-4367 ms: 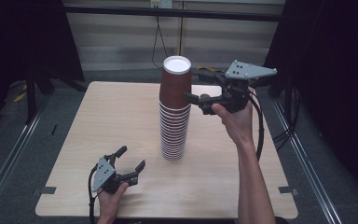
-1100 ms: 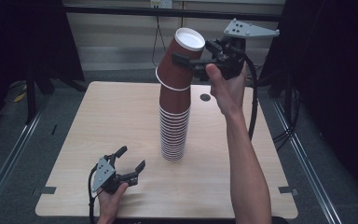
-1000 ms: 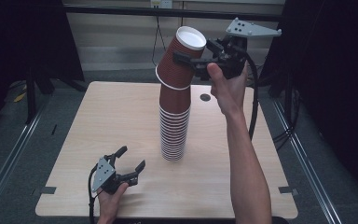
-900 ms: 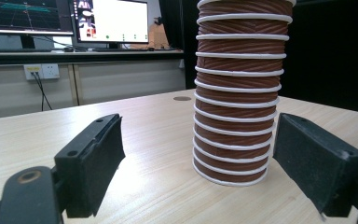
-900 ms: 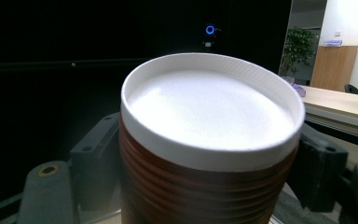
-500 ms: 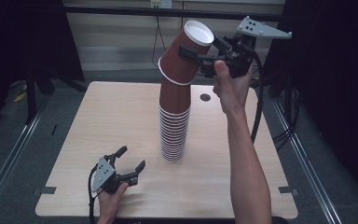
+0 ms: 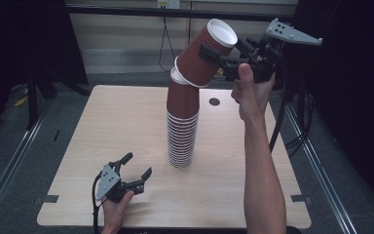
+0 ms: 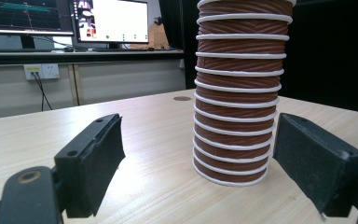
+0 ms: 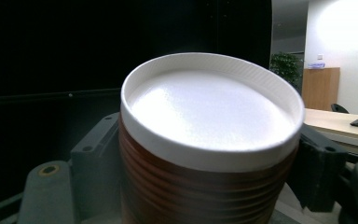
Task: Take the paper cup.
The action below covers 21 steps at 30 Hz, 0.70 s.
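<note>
Right gripper (image 7: 224, 61) is clamping the top cup (image 7: 205, 54), tilting it above the stack (image 7: 182, 131) at table (image 7: 126, 122) centre, not yet clear; left gripper (image 7: 135, 168) is resting open, empty, stack remaining

surface: light wooden table (image 7: 126, 126) | on it: stack of brown paper cups (image 7: 181, 141) | left tool (image 7: 129, 175)

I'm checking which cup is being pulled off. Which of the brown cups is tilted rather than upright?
The top cup, clamped in the right gripper, leans right, its base barely in the upright stack on the table.
</note>
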{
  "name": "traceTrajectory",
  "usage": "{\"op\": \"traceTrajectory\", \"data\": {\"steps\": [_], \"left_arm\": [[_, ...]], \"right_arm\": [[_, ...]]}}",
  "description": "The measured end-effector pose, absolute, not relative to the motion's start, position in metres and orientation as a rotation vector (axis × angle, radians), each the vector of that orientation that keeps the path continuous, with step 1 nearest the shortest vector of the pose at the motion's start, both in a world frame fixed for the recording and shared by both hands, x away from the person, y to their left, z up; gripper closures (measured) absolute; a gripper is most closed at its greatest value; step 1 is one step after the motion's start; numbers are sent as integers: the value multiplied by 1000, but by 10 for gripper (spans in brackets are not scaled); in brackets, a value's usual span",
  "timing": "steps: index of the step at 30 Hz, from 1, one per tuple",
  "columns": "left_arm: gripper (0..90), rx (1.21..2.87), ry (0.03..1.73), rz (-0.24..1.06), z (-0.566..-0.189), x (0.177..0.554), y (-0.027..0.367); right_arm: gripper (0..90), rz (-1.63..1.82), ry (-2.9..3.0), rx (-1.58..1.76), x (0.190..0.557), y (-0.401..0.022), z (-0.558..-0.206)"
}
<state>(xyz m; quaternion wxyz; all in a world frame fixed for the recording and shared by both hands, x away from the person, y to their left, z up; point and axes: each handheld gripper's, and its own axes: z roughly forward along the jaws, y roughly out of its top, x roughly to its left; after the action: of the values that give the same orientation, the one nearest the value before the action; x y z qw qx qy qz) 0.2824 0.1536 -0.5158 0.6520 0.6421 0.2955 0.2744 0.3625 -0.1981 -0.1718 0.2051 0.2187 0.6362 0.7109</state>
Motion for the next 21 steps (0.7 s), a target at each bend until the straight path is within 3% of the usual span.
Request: {"op": "traceTrajectory", "data": {"steps": [21], "left_arm": [[159, 1458, 679, 625, -516, 282, 153]], "right_arm": [[224, 1931, 1735, 689, 346, -241, -180]]}}
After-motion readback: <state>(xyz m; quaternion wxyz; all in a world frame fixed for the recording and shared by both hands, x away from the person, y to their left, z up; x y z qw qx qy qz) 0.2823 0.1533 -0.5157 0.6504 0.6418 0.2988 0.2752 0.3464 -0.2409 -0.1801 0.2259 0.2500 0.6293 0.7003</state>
